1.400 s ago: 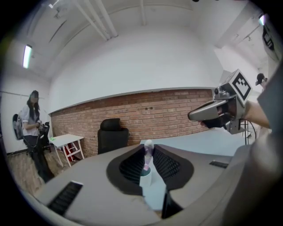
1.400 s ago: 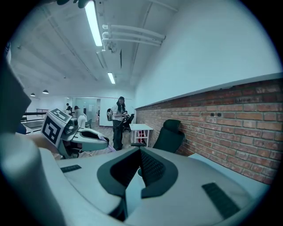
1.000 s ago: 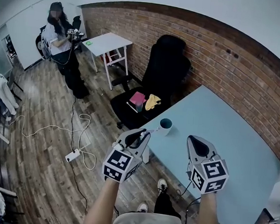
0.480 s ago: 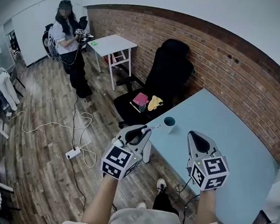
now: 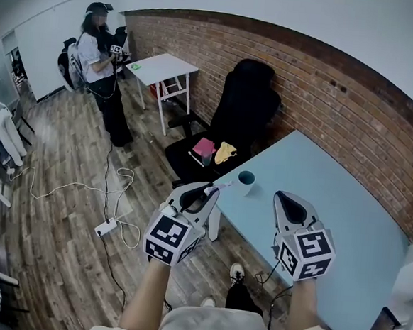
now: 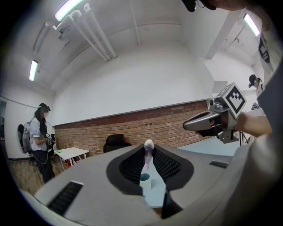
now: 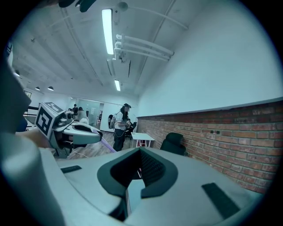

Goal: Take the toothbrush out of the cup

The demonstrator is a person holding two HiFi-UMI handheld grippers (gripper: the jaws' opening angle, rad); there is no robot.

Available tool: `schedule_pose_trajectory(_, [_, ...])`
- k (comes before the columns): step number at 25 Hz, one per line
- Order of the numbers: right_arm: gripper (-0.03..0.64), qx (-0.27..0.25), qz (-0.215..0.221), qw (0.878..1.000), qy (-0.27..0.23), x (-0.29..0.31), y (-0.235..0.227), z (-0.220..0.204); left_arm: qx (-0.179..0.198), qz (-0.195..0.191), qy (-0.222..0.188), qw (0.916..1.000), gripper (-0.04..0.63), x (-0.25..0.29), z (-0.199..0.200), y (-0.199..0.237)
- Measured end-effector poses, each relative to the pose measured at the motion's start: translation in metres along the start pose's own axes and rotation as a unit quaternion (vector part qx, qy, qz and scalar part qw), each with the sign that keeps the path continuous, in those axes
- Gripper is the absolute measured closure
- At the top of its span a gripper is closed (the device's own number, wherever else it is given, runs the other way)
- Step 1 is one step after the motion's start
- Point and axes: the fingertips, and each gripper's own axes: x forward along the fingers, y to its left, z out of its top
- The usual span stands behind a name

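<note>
Left hand-held gripper (image 5: 202, 196) is closed on a slim white-and-purple toothbrush (image 5: 217, 188), its jaws set partway together with the pads pinching the handle. In the left gripper view the toothbrush (image 6: 147, 154) stands between the dark ribbed pads (image 6: 166, 165), its pale rounded end poking out past them. A small white cup with a dark teal inside (image 5: 246, 181) sits upright near the corner of the light blue table (image 5: 331, 206), and the toothbrush lies outside it, pointing toward the cup with its end just beside the rim. From the left gripper view the cup (image 6: 144, 180) shows low between the jaws, beneath the toothbrush. Right hand-held gripper (image 5: 291, 203) hovers over the table beside the left one, its jaws only slightly apart with nothing between them. Beyond the table corner stands a black office chair (image 5: 243, 107) against a red brick wall (image 5: 327, 78).
</note>
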Motion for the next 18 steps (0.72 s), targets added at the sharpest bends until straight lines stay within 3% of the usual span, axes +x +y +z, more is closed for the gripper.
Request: schedule_pose_trajectory(18, [0.600, 0.006, 0.000, 1.000, 0.011, -0.006, -0.008, -0.013, -0.004, -0.004, 0.008, 1.0000, 0.512, 0.005, -0.003, -0.011])
